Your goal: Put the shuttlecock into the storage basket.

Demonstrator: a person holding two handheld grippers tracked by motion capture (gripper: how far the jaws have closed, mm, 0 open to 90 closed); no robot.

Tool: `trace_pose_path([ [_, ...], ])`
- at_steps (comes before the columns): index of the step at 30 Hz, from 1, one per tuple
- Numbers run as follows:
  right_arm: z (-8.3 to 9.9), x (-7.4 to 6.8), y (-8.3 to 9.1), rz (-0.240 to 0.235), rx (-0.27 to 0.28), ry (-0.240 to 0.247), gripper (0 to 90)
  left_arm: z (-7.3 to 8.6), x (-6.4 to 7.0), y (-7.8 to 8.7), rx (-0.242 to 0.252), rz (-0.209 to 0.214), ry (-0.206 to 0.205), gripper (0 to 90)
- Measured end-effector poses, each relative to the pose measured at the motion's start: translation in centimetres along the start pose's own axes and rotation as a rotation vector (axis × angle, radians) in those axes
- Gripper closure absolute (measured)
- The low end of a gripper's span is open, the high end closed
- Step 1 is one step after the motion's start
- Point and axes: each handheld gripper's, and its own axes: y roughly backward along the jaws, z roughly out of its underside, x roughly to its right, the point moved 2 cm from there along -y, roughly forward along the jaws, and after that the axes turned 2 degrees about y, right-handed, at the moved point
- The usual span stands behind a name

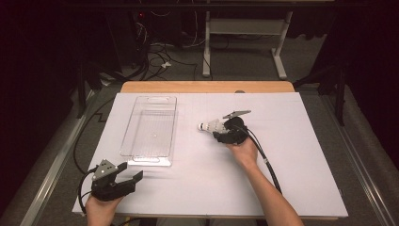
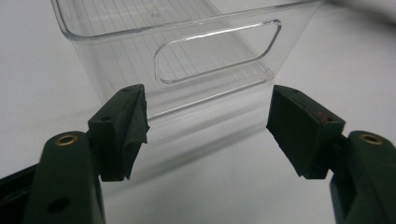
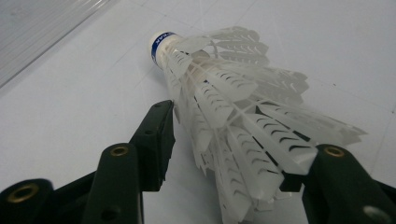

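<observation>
Right claw (image 1: 221,128) closed round feather skirt of shuttlecock (image 3: 219,93), cork nose pointing toward clear bin (image 1: 149,129) on bench (image 1: 291,160). Left claw (image 1: 129,176) gaped wide, empty, just short of bin's near end. Advice: gentle squeeze only, lift clear before carrying over rim.
</observation>
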Motion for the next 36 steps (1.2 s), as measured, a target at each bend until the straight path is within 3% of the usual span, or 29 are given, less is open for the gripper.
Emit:
trace_pose_path([
  [16, -0.5, -0.4, 0.0, -0.039, -0.011, 0.011, 82.2, 0.0, 0.0, 0.0, 0.005, -0.002, -0.002, 29.8],
  [36, -0.6, -0.4, 1.1, -0.055, -0.024, 0.029, 89.1, -0.1, -0.1, -0.1, 0.001, -0.006, -0.008, 30.0],
])
